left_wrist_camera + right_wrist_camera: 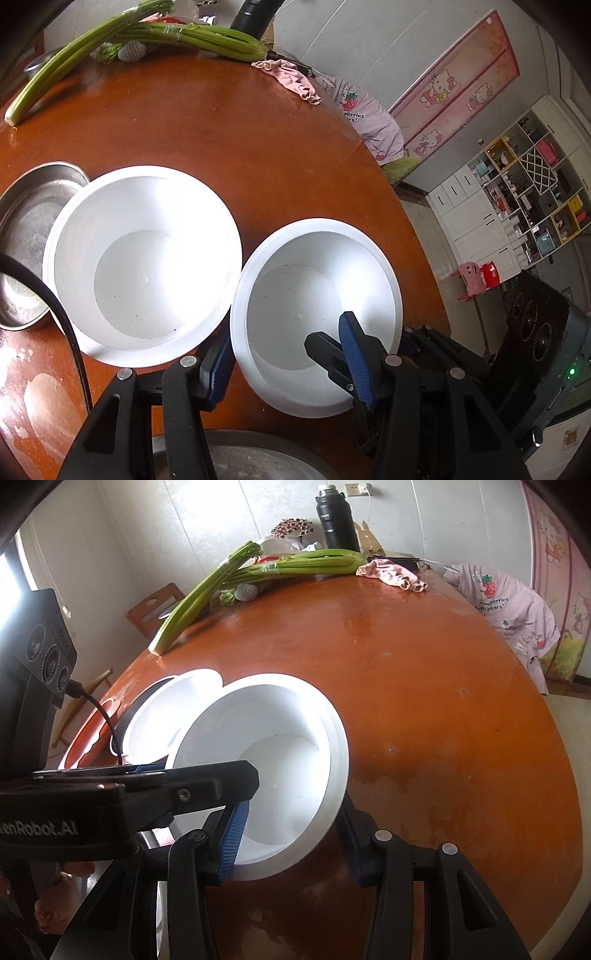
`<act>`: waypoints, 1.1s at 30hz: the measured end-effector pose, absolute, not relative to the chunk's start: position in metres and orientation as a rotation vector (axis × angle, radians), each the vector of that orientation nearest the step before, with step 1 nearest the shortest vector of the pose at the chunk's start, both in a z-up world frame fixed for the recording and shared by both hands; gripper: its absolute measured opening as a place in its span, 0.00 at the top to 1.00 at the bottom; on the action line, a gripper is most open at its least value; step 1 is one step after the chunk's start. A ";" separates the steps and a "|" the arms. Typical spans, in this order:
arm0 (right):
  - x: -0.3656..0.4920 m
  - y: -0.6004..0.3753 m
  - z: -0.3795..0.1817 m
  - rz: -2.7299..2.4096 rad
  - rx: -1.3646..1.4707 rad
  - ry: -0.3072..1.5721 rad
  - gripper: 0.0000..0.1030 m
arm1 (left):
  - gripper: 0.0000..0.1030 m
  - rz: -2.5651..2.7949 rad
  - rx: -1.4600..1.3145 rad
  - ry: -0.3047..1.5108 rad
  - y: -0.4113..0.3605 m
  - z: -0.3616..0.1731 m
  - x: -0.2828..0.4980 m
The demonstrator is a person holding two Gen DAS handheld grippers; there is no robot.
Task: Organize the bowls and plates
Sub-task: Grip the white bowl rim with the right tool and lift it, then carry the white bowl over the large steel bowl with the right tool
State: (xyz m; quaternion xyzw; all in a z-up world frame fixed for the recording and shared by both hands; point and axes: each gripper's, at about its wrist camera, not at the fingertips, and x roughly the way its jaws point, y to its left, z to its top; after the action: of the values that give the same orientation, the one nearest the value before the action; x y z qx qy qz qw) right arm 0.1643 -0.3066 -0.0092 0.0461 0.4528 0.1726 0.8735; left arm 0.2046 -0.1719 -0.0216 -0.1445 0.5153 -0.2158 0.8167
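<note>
The right claw (291, 843) pinches the near rim of a tilted white bowl (295, 768), one finger inside. The left claw (291, 360) also grips this rim; a second bowl (147, 266) sits just left.

A lived-in home dining room: round glossy brown wooden table (424, 686) strewn with long green celery stalks (258, 570), pink crumpled cloth (391, 574), tall black thermos flask (338, 518); pink cartoon-cat wardrobe (458, 88), white cubby shelving full of small goods (517, 199) beyond.
</note>
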 end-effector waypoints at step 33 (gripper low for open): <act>0.118 -0.281 0.050 0.361 0.037 0.817 0.52 | 0.48 -0.496 -0.270 0.902 -0.148 0.039 0.145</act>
State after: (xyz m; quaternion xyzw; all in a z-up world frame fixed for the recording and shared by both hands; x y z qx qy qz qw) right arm 0.1181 -0.2815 0.0499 0.0181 0.3952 0.1743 0.9017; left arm 0.1447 -0.1479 0.0390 -0.1287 0.4300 -0.2366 0.8617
